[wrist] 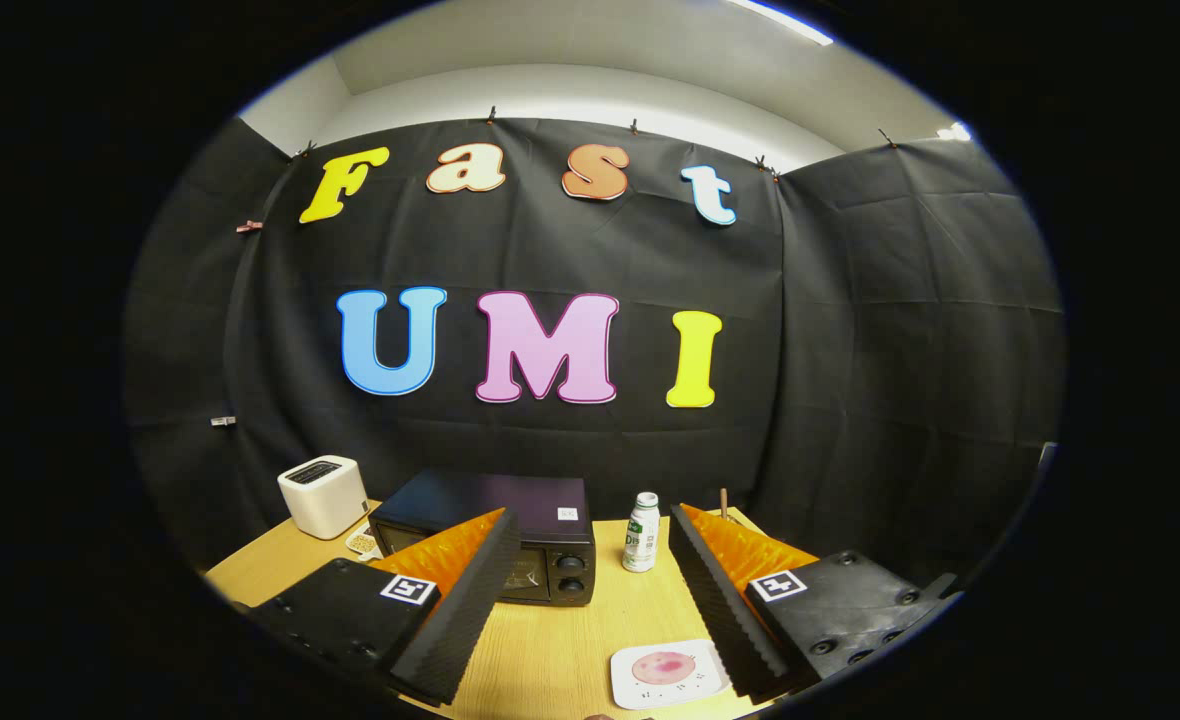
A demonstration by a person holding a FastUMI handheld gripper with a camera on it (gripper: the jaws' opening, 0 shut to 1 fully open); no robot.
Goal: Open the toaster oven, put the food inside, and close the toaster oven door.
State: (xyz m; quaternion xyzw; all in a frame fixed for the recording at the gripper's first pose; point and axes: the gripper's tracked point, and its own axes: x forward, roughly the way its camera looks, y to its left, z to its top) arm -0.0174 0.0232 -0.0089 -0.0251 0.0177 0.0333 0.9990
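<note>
While gripper (595, 590) gapes empty — toaster oven (510, 540) beyond fingers | food plate (666, 673) between fingertips

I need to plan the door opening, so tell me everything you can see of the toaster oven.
The toaster oven is a black, box-shaped appliance with a flat, glossy top that bears a small white tag near one corner. Two round knobs sit one above the other at the end of its front nearest the bottle. Its door looks closed. It stands upright on the wooden table, beyond the open gripper, one finger of which hides part of its front. A white box-shaped appliance stands at its other side.
</note>
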